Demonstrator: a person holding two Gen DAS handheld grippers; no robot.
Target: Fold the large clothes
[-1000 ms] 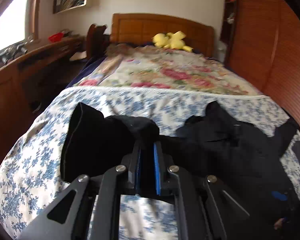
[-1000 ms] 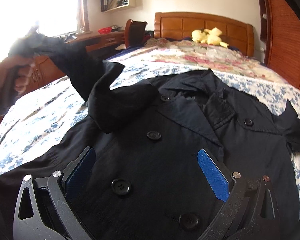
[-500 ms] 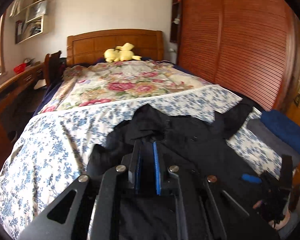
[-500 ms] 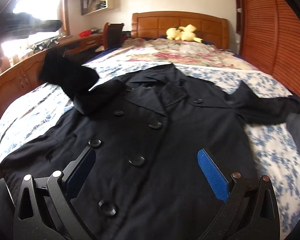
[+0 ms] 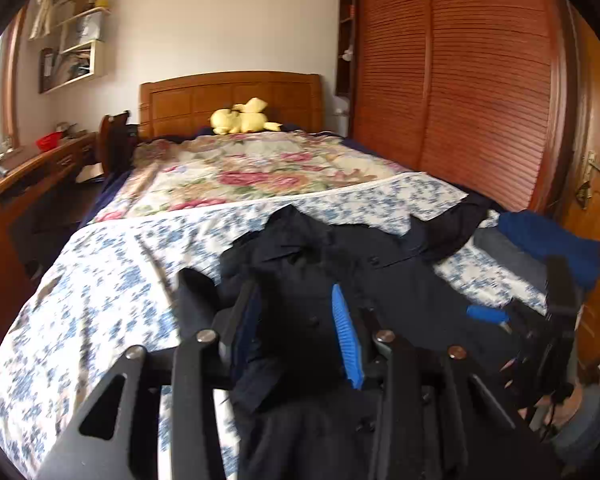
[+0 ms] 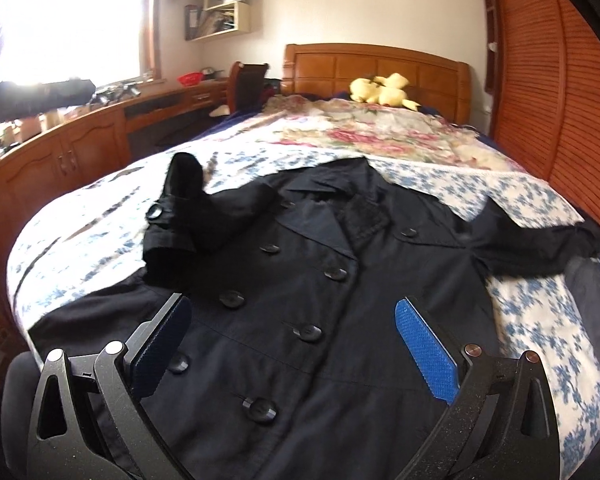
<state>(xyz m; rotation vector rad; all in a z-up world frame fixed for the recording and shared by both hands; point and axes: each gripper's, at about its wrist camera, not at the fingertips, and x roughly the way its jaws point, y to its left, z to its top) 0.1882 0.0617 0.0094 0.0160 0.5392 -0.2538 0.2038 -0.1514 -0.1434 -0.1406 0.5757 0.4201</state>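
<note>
A black double-breasted coat (image 6: 340, 280) lies face up on the blue-flowered bedspread (image 6: 84, 248). Its left sleeve (image 6: 188, 220) lies folded across the chest; the other sleeve (image 6: 540, 244) stretches out to the right. My right gripper (image 6: 292, 340) is open and empty, low over the coat's front buttons. My left gripper (image 5: 300, 328) is open above the coat (image 5: 380, 280), with the dropped sleeve fabric lying under and between its blue pads (image 5: 346, 336). The right gripper also shows in the left wrist view (image 5: 540, 320).
A rose-patterned quilt (image 6: 380, 136) and a yellow plush toy (image 6: 380, 90) lie near the wooden headboard (image 5: 228, 96). A desk (image 6: 80, 136) runs along the left. A slatted wardrobe (image 5: 460, 80) stands right. Folded blue and grey clothes (image 5: 540, 240) sit at the bed's right edge.
My left gripper carried the sleeve rightward over the coat, then opened and let it go; the sleeve now lies on the chest. The right gripper stayed open and pulled back a little.
</note>
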